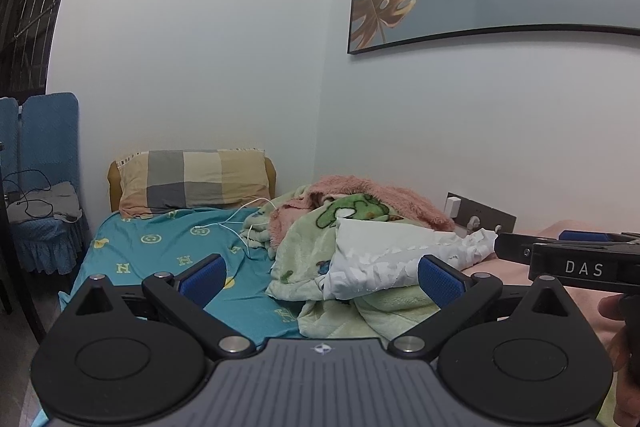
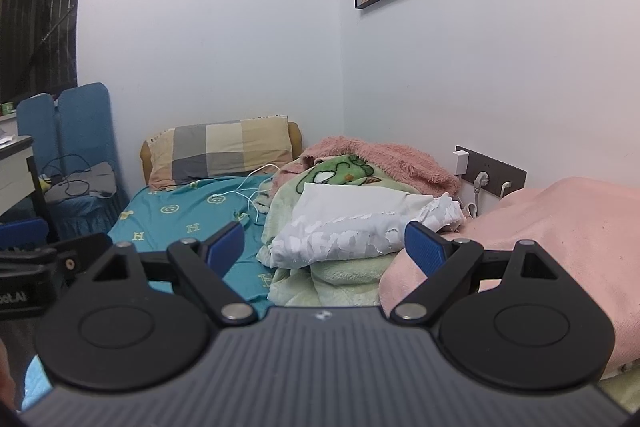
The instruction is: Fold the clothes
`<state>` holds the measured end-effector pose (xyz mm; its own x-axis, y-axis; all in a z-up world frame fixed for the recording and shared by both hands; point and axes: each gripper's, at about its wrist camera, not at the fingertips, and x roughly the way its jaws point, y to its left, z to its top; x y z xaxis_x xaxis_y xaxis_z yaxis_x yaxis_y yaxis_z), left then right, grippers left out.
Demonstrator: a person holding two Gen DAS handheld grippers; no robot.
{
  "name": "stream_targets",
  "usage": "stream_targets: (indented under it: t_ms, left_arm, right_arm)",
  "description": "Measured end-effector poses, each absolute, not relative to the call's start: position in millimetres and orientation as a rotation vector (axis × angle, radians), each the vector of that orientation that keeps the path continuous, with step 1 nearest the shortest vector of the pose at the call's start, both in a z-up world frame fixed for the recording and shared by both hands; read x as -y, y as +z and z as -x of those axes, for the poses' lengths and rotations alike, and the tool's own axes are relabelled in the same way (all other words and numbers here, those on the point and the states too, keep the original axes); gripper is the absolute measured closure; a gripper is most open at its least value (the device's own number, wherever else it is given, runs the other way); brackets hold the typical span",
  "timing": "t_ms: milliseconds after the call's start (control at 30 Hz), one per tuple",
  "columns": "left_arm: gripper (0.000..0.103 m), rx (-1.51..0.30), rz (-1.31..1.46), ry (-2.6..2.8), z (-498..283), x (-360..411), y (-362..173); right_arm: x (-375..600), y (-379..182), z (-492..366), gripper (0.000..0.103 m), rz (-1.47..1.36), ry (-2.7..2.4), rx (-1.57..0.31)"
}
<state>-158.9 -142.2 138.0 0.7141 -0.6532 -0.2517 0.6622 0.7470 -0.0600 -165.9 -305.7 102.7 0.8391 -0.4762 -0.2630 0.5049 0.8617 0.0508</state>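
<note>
Clothes: the likeliest garment is the white garment (image 1: 404, 259), crumpled on top of the green blanket (image 1: 316, 247) on the bed (image 1: 168, 251); whether it is a shirt or some other white cloth cannot be told.
Left gripper: left gripper (image 1: 322, 279) hovers above the near edge of the bed, its blue fingers (image 1: 204, 277) wide apart and holding nothing.
Right gripper: right gripper (image 2: 324, 247) is level with it just to the right, fingers (image 2: 426, 251) likewise spread and empty; the white garment lies ahead between them, not touched.
Progress: by my judgement nothing is folded yet; the first grasp is not made.
Risk, wrong layer: the garment rests straight on the fleecy green blanket, so a deep pinch could catch blanket pile with it and drag the whole heap.
Risk, cable: a white charging cable (image 1: 244, 223) trails over the teal sheet (image 1: 160, 255) and into the blanket folds just left of the garment; a lift there could snag it.
Risk, no flat spot: the pink blanket (image 2: 540, 227) bulks up at right, leaving only the teal sheet for laying the garment flat.
Risk, collision: the two grippers sit close side by side and could knock together when reaching in.
</note>
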Motion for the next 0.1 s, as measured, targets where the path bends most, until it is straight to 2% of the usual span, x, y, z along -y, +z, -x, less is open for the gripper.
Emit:
stream_targets:
  t_ms: [100]
  left_arm:
    - [0.000, -0.266, -0.038, -0.736, 159.6, 142.6, 137.5]
  right_arm:
    - [305.8, 102.5, 165.0, 0.014, -0.119, -0.522, -0.250]
